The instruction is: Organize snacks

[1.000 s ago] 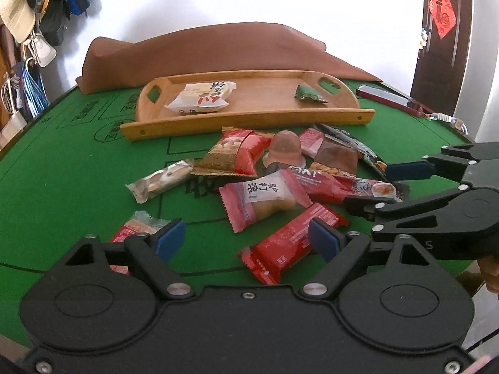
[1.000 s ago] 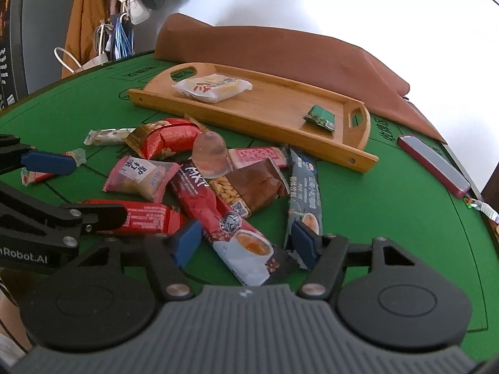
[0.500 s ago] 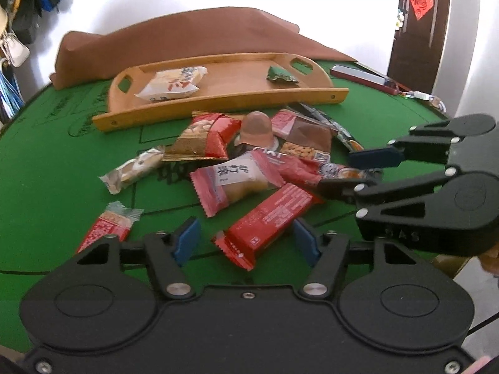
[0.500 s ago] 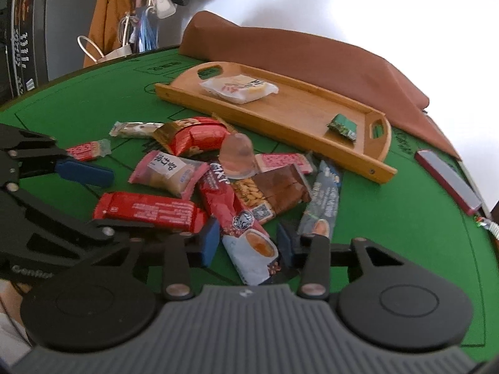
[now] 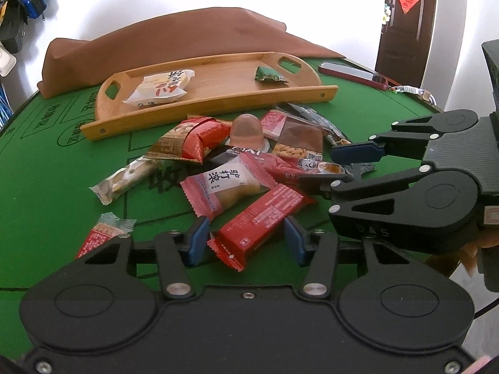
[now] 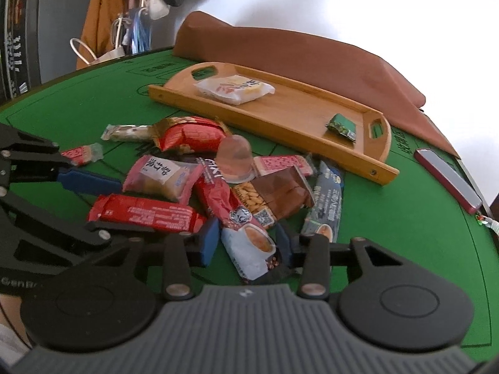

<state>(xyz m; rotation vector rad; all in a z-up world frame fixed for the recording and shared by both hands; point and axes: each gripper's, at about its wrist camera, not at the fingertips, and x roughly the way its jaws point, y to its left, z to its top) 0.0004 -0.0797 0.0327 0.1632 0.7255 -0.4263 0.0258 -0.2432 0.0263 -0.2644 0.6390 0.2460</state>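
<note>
The left gripper [image 5: 244, 239] has its jaws just closing in around the long red bar [image 5: 263, 218], which lies between the blue pads [image 5: 196, 239]; the pads flank the wrapper closely, yet a sliver of green shows on either side, so they do not press it; the right gripper [image 6: 246, 243] has drawn its jaws in around the near end of the red-and-white coffee sachet [image 6: 241, 227], the pads right at its edges, though whether they pinch it cannot be told; just beyond both, the snacks lie heaped on the green table [image 5: 43, 193]: a pink pastry pack [image 5: 229, 184] touching the bar, a red peanut bag [image 5: 195, 140], a jelly cup [image 5: 246, 131] standing upright among them, a brown peanut packet [image 5: 299, 138] and a dark blue sachet [image 6: 327, 201]; apart to the left lie a pale nougat stick [image 5: 124, 180] and a small red candy [image 5: 103, 233]; farther off, the wooden tray [image 5: 218, 103] holds a white pack [image 5: 162, 87] and a green packet [image 5: 266, 74], well apart; behind it lies a brown cloth [image 5: 174, 37].
</note>
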